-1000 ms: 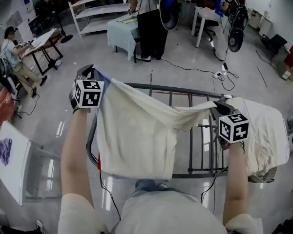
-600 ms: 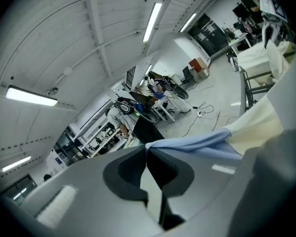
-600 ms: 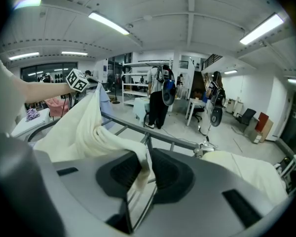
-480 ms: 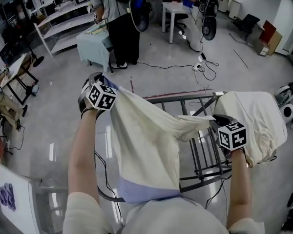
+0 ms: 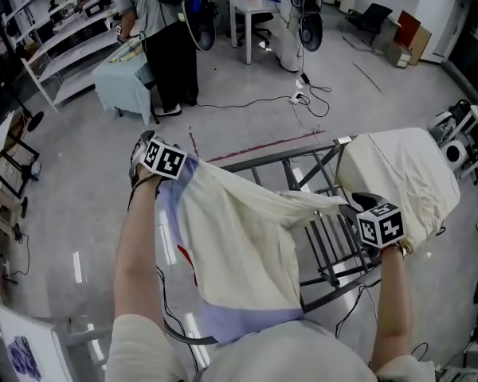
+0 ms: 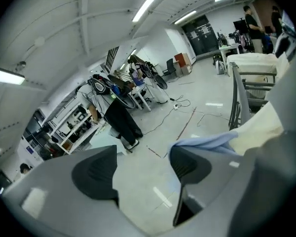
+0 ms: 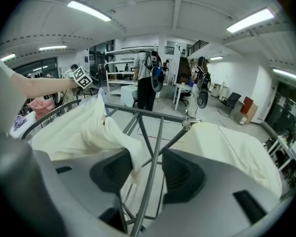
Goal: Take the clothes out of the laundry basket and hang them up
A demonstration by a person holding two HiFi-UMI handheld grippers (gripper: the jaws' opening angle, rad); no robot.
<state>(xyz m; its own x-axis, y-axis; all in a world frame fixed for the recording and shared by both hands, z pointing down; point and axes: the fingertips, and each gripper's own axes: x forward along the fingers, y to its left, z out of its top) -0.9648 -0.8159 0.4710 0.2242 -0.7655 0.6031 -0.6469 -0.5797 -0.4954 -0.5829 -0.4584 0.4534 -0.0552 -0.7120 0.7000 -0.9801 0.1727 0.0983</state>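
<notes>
A cream garment [image 5: 239, 245] with a pale blue part [image 5: 239, 321] lies spread over the dark metal drying rack [image 5: 323, 249]. My left gripper [image 5: 153, 151] is at the garment's far left corner. Its jaws have just been opening; in the left gripper view the left gripper [image 6: 143, 167] stands wide open, only floor in the gap and the blue hem [image 6: 207, 142] beside one pad. My right gripper [image 5: 358, 207] is at the garment's right end. Its jaws have also been opening; in the right gripper view the right gripper [image 7: 147, 169] is apart, with the cloth's tip [image 7: 126, 152] hanging loose by the left pad over a rack bar [image 7: 148, 181].
A second cream cloth [image 5: 398, 173] covers the rack's right end. Beyond the rack stand a person in black trousers [image 5: 171, 54], a cloth-covered table [image 5: 123, 74] and a white table [image 5: 251, 10]. Cables [image 5: 299, 98] trail over the floor. Shelving [image 5: 56, 30] lines the far left.
Both hands have sunk and the garment has come down from a raised stretch onto the rack. The left corner is let go, and more of the blue part shows at the front.
</notes>
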